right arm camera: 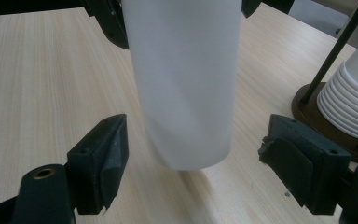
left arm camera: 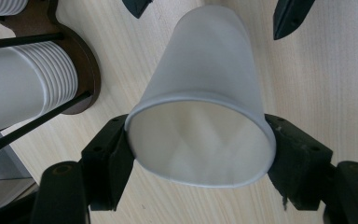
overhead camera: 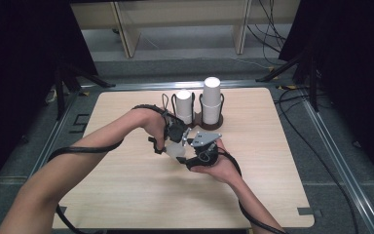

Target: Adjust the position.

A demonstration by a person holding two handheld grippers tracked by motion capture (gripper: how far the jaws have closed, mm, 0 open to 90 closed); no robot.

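A translucent white plastic cup (left arm camera: pixel 205 93) is held tilted, just above the tabletop.

surface: wooden table (overhead camera: pixel 126 195) | on it: two cup racks (overhead camera: pixel 210 123), stacked cups (overhead camera: pixel 211 100)

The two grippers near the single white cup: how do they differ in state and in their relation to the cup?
The left gripper is shut on the white cup, its pads pressing the rim on both sides; the right gripper is open, its pads standing apart from the cup's closed end. The left gripper holds the wide mouth end, while the right gripper faces the narrow base. Both have black jaws and meet over the wooden table.
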